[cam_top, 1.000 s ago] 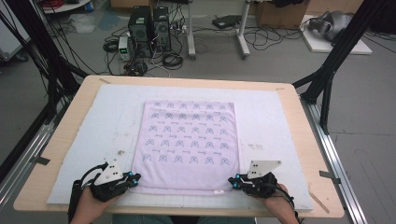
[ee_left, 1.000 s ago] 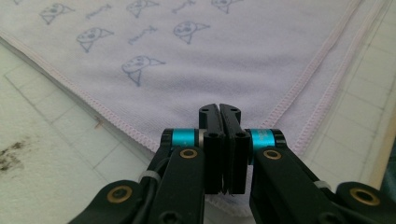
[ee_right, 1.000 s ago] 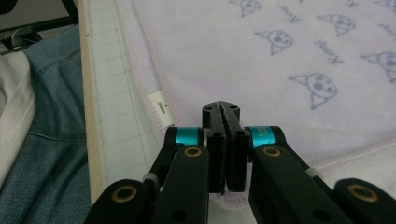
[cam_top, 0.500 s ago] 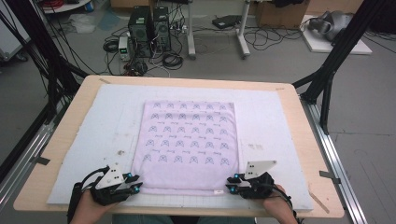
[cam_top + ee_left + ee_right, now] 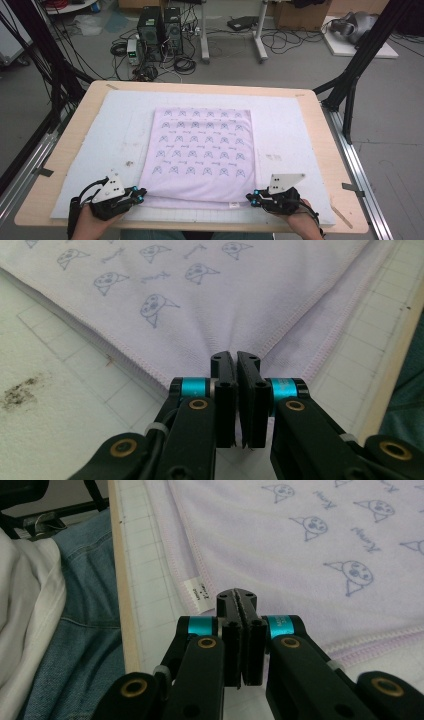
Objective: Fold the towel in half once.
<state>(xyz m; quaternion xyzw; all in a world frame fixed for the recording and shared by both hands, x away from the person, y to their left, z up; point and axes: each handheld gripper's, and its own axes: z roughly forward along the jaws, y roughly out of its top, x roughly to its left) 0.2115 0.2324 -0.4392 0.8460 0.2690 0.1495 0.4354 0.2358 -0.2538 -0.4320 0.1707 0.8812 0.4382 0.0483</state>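
Currently, towel point(image 5: 200, 155): flat on my white mat point(image 5: 295, 130), centre of table point(image 5: 80, 120).
Left gripper point(image 5: 141, 192): at towel's 7 o'clock corner; my jaws have just been closing, pinching that corner's hem.
Right gripper point(image 5: 251, 197): at 5 o'clock corner; jaws together on the edge, beside the label point(image 5: 197, 596).

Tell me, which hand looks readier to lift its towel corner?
Probably left: the left gripper has just been closing its jaws, the towel corner puckering between them. The right gripper is shut, but cloth there lies flat.
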